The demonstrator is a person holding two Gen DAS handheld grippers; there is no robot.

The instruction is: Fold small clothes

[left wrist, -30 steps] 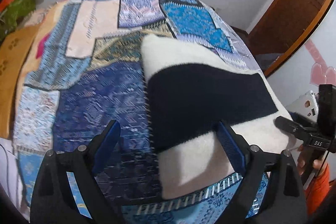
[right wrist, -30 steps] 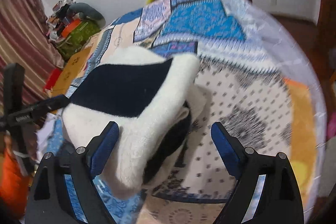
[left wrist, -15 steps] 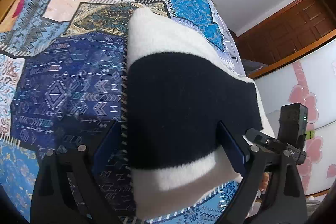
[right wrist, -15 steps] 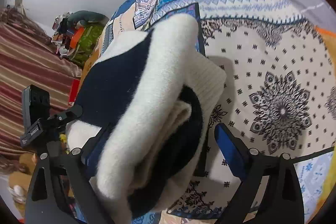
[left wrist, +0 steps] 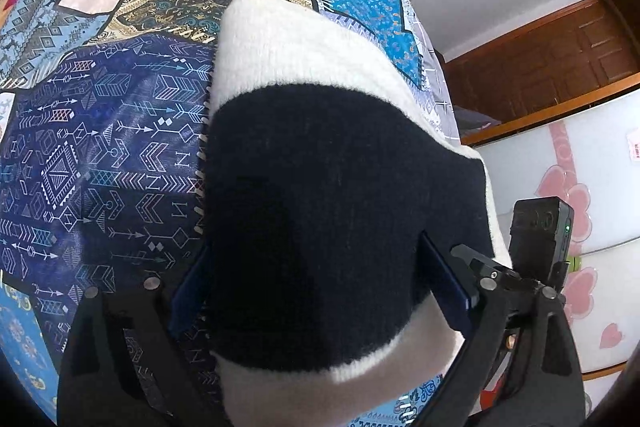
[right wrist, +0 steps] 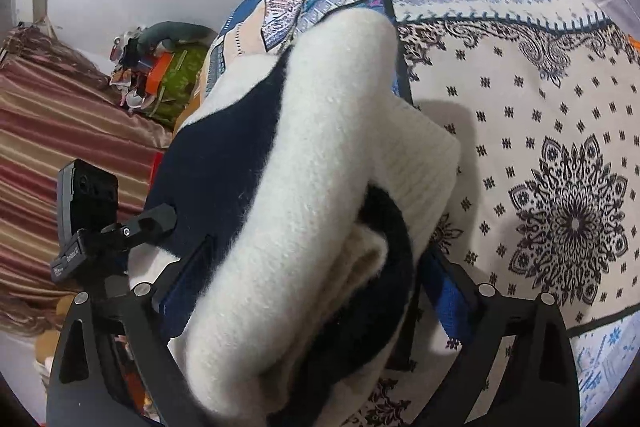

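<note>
Your left gripper [left wrist: 320, 279] and right gripper [right wrist: 312, 287] both straddle the folded cream-and-navy sweater [left wrist: 340, 187], which lies on the patchwork bedspread [left wrist: 100, 147]. Each pair of fingers stands wide with the thick bundle between them. The right jaws have just been closing a little around it; whether either pair's pads actually press the knit, you cannot tell

Fuzzy knit sweater [left wrist: 328, 219], cream and navy wool, soft and matt. Under it, smooth printed cotton bedspread [left wrist: 100, 155]. Matt black plastic gripper [right wrist: 312, 291] arms, blue rubbery pads [right wrist: 448, 291]. Varnished wood door [left wrist: 552, 67].
</note>
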